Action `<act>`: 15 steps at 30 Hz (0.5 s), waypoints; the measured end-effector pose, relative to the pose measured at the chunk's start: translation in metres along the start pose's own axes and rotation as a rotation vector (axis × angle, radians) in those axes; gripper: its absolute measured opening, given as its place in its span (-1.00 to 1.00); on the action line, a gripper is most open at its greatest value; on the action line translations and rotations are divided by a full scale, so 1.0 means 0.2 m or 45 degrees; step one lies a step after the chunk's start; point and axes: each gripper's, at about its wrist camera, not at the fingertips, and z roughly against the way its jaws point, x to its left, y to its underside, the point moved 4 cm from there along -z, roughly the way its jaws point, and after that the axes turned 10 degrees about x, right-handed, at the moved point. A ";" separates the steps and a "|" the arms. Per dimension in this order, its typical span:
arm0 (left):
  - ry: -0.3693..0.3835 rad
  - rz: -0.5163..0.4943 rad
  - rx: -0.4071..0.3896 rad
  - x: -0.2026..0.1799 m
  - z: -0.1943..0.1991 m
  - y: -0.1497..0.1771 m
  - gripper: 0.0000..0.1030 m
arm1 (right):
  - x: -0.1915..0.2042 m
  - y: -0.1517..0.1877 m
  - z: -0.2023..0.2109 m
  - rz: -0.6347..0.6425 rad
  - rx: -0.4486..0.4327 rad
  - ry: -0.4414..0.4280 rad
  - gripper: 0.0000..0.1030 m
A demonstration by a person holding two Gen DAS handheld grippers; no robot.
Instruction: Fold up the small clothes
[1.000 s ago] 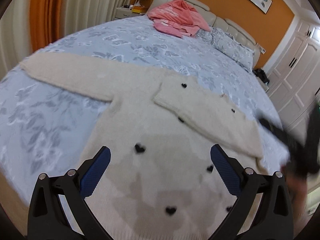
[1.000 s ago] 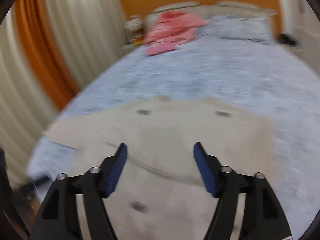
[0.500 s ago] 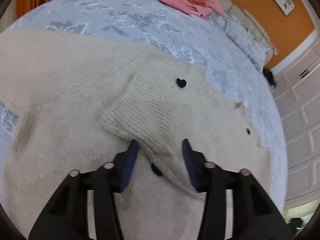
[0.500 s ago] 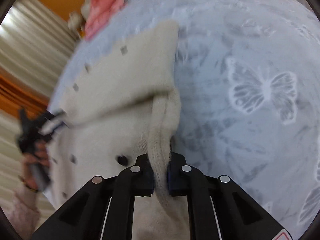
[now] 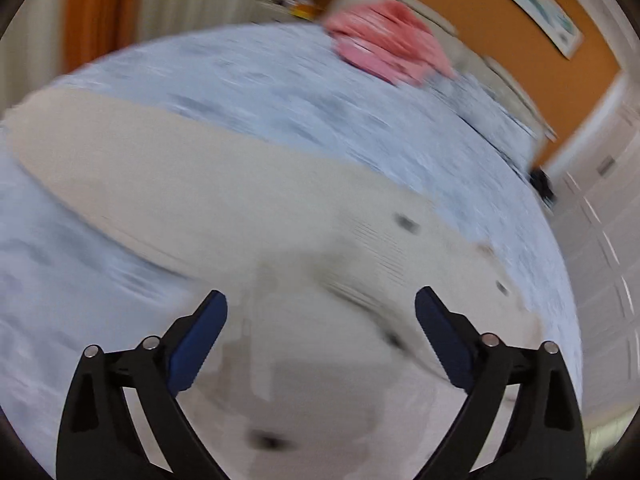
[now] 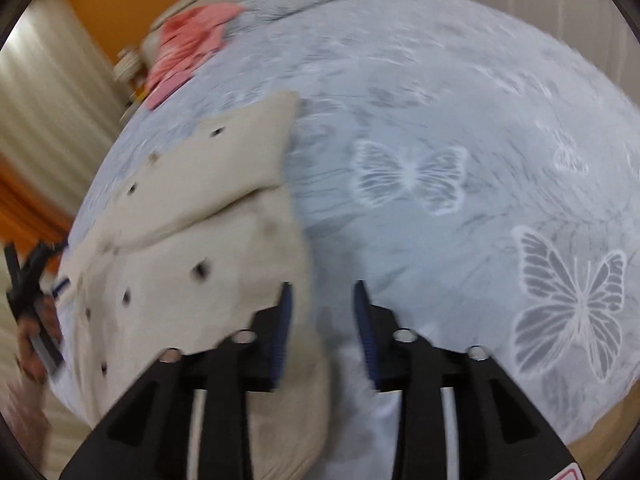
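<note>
A cream knit cardigan (image 5: 224, 204) with small black heart dots lies flat on the blue butterfly bedspread (image 5: 320, 100). One sleeve stretches out to the left; the other is folded across the body (image 5: 380, 248). My left gripper (image 5: 320, 320) is open and empty, hovering over the cardigan's middle. In the right wrist view the cardigan (image 6: 192, 248) lies at the left. My right gripper (image 6: 322, 312) is open with a narrow gap, empty, over the bedspread (image 6: 440, 120) just beside the cardigan's right edge. The view is blurred by motion.
A pile of pink clothes (image 5: 388, 48) lies by the headboard, also in the right wrist view (image 6: 188, 44). Pillows (image 5: 492, 104) sit at the bed's far right. The other hand and gripper (image 6: 32, 292) show at the left edge. Curtains and white wardrobe doors surround the bed.
My right gripper has let go of the cardigan's edge and opened slightly. My left gripper has opened wide and pulled back from the folded sleeve's cuff.
</note>
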 end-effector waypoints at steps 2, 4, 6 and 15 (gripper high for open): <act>-0.085 0.112 -0.025 0.25 0.05 -0.12 0.82 | 0.15 0.07 0.00 0.114 -0.001 0.026 -0.14; -0.158 0.304 -0.055 0.58 0.08 -0.27 0.83 | 0.29 0.14 0.01 0.204 0.023 0.021 -0.06; -0.236 0.508 -0.086 0.89 0.10 -0.38 0.83 | 0.38 0.21 0.03 0.275 0.039 -0.010 0.03; -0.217 1.074 -0.279 1.54 0.10 -0.51 0.81 | 0.56 0.27 -0.11 0.412 0.150 0.105 0.23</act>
